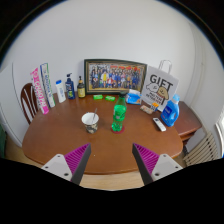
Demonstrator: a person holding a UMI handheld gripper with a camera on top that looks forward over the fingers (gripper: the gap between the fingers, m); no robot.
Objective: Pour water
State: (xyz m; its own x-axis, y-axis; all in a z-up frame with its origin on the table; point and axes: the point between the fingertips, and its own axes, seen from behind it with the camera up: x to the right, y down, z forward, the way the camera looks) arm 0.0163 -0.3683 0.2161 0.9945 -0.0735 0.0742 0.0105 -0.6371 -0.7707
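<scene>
1. Tongs (112, 160) were spread wide and empty, pink pads facing in, held well back from the counter (60, 135) edge. Nothing stood between the fingers.
2. Task items sat mid-counter, beyond the tongs: a green bottle (119, 113) upright, with a white cup (90, 121) just to its left, near but apart. I took the bottle as the water source and the cup as the receiver; that was a guess from shape only.
3. Clutter behind: a framed photo (114, 75) against the wall, bottles (68, 88) at its left, a "GIFT" bag (161, 86) and a blue item (170, 111) at right, a chair (29, 100) at far left.
4. Step in hand: approach, grasp not yet begun. No water visibly poured; cup contents too small to tell.
5. Next move called for: close in on the bottle, centre it between the fingers, pinch its body below the neck, lift clear, then tilt over the cup.
6. Risk: cup sat close to the bottle, so a wide approach could clip it.
</scene>
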